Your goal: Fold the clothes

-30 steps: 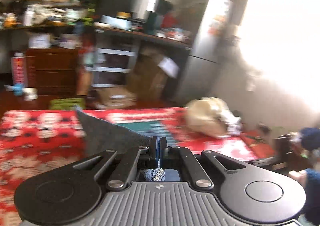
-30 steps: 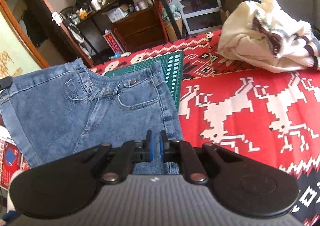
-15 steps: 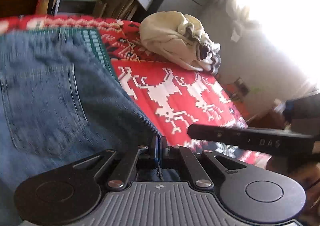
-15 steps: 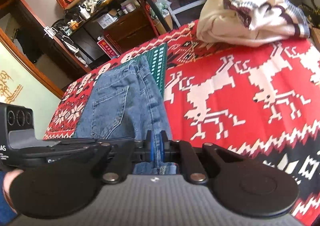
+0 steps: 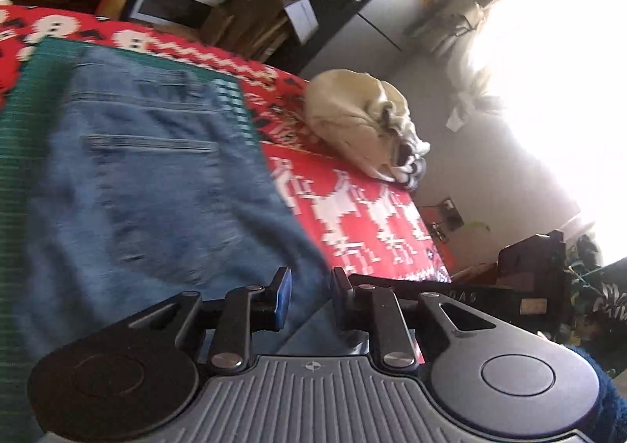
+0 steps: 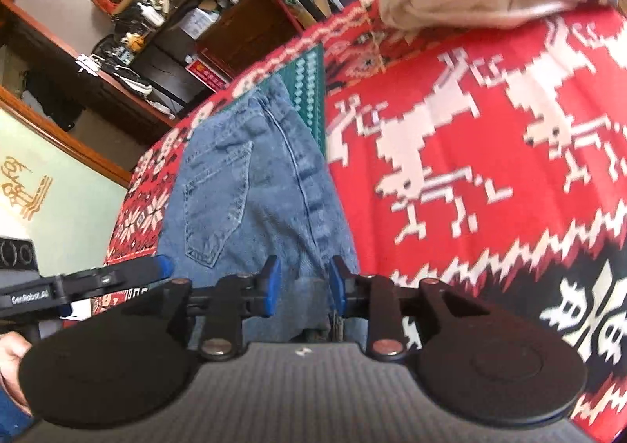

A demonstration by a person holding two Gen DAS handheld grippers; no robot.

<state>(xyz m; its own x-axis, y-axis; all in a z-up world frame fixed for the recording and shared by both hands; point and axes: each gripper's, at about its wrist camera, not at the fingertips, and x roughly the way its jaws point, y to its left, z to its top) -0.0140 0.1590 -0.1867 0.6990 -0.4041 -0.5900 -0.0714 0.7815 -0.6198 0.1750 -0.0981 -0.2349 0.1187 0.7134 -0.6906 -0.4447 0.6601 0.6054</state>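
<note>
Both grippers parted over folded denim shorts on a red patterned cloth.

The left gripper point(image 5: 307, 296) and right gripper point(image 6: 304, 288) each hold their blue pads apart, grasping nothing. The denim shorts point(image 6: 250, 184) fill the centre-left of both frames, back pocket up, apparently folded in half, partly over a green mat point(image 6: 315, 90). A cream garment point(image 5: 364, 122) lies bunched at upper right on the red patterned cloth point(image 6: 490, 137).
</note>
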